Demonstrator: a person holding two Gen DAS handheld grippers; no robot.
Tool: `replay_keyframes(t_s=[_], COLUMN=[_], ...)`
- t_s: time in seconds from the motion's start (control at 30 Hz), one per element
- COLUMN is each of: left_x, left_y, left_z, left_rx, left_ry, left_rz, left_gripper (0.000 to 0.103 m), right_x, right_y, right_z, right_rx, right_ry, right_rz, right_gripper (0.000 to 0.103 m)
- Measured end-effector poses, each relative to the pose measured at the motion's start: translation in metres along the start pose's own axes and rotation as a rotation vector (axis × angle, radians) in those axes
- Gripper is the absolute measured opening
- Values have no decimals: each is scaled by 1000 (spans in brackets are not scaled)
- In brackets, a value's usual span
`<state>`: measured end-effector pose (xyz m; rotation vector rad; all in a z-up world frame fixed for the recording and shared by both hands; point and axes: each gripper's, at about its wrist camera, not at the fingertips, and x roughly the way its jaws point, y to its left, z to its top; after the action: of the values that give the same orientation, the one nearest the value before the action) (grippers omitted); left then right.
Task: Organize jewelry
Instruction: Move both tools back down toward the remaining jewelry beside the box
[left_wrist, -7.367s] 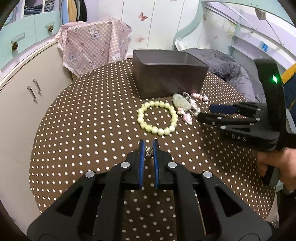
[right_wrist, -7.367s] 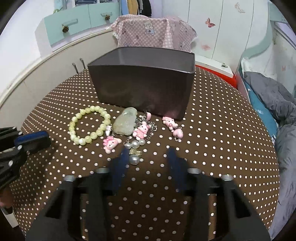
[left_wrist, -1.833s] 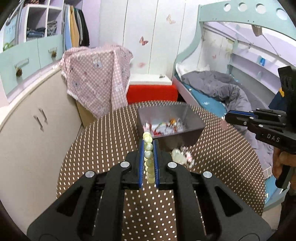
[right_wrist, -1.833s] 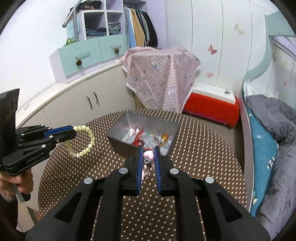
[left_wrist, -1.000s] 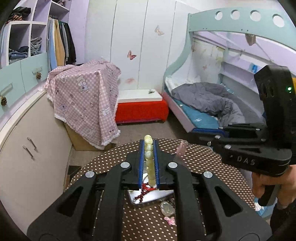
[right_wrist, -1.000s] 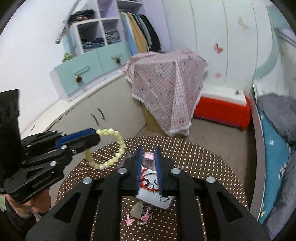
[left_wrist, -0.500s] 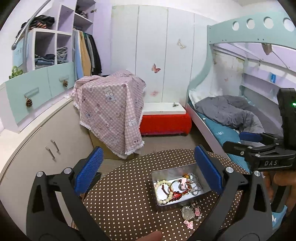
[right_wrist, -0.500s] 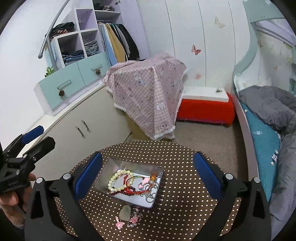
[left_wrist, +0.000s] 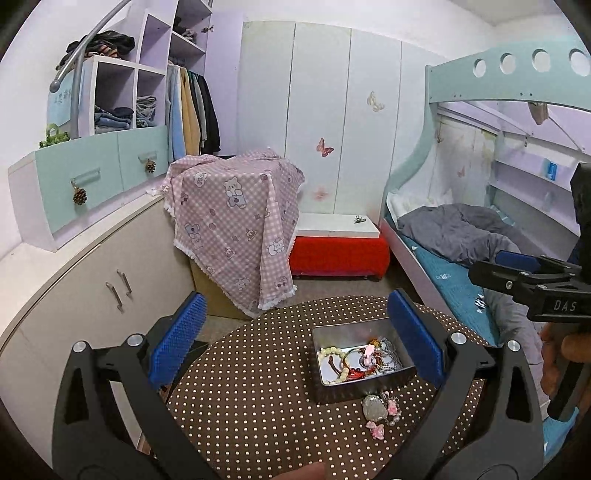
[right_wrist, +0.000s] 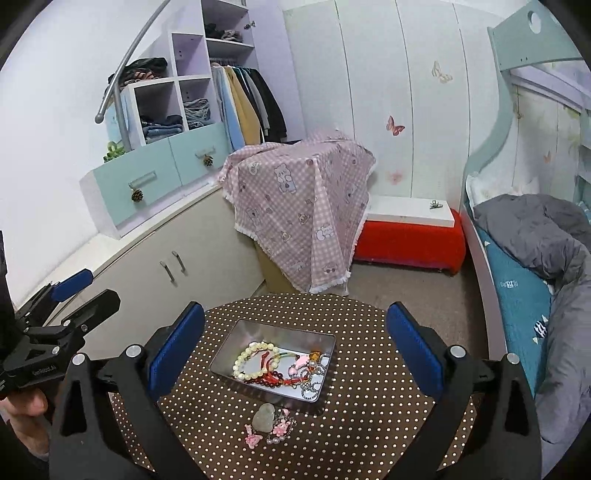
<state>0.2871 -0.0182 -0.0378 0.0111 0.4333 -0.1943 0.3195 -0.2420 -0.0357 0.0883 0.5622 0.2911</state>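
Observation:
A dark metal box (left_wrist: 369, 386) (right_wrist: 328, 341) stands on the round polka-dot table (left_wrist: 240, 387) (right_wrist: 369, 406). It holds a pale green bead bracelet (left_wrist: 338, 360) (right_wrist: 248, 360), red beads, chains and a pink charm (right_wrist: 298, 363). A jade pendant (left_wrist: 370, 407) (right_wrist: 264, 417) and pink charms (left_wrist: 377, 431) (right_wrist: 253, 440) lie on the table in front of the box. My left gripper (left_wrist: 295, 347) and right gripper (right_wrist: 295, 347) are both wide open and empty, held high above the table. Each gripper shows in the other's view, the right one (left_wrist: 517, 273) and the left one (right_wrist: 74, 295).
A cream cabinet (left_wrist: 92, 295) curves along the left. A box draped in pink checked cloth (left_wrist: 236, 221) and a red bench (left_wrist: 338, 254) stand behind the table. A bunk bed with a grey blanket (left_wrist: 461, 232) is at the right.
Both grippers rose high over the box and opened. The bead bracelet and the pink charm left the jaws and now lie in the box. Since half a second ago little has moved.

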Motion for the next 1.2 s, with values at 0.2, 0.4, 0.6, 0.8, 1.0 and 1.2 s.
replay_keyframes(t_s=[0.2, 0.4, 0.6, 0.8, 1.0, 1.2], left_x=[-10, -19, -20, -18, -4, 24], left_y=[-1, -4, -4, -6, -15, -34], left_z=[-7, -18, -29, -43, -70, -109], left_rx=[-6, -11, -9, -3, 9, 53], left_ry=[-11, -13, 3, 31, 110, 238], left_rz=[10, 8, 11, 12, -10, -29], left_gripper=[96, 96, 96, 96, 96, 96], right_x=[-13, -21, -27, -30, -19, -9], right_y=[3, 5, 3, -6, -22, -33], right_z=[-8, -22, -35, -54, -84, -108], right_rx=[-1, 1, 11, 47, 102, 131], right_ry=[-21, -20, -9, 2, 70, 130], right_rz=[-8, -14, -19, -37, -50, -61], right_gripper=[95, 95, 95, 95, 95, 95])
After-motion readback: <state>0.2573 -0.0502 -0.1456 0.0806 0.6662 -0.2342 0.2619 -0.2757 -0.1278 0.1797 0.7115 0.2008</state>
